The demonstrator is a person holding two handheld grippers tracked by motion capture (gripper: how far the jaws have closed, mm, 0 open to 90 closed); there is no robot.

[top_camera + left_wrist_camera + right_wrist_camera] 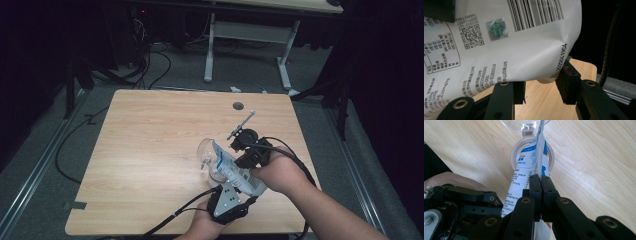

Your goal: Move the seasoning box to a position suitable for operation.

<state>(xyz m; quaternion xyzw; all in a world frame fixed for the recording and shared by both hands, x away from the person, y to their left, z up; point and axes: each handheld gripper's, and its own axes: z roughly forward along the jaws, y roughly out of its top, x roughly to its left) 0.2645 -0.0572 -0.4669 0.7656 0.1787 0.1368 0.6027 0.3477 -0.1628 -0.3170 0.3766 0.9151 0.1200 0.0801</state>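
Note:
A white and blue printed pouch (235,171) hangs tilted over a small clear jar (214,175) on the wooden table (150,150). The jar's clear lid (206,150) is flipped open. My right gripper (241,164) is shut on the pouch's flat edge (537,157), above the jar's beige rim (515,152). My left gripper (221,184) sits at the near side, under the pouch (511,50). Its jaws stand either side of the jar's pale base (546,81), one pad touching it. The pouch hides the rest of the jar.
A round cable hole (238,105) lies near the table's far edge. Beyond it stand a white desk frame (247,35) and floor cables (150,65). Bare wood stretches across the table's left half. Black cables (180,212) trail off the near edge.

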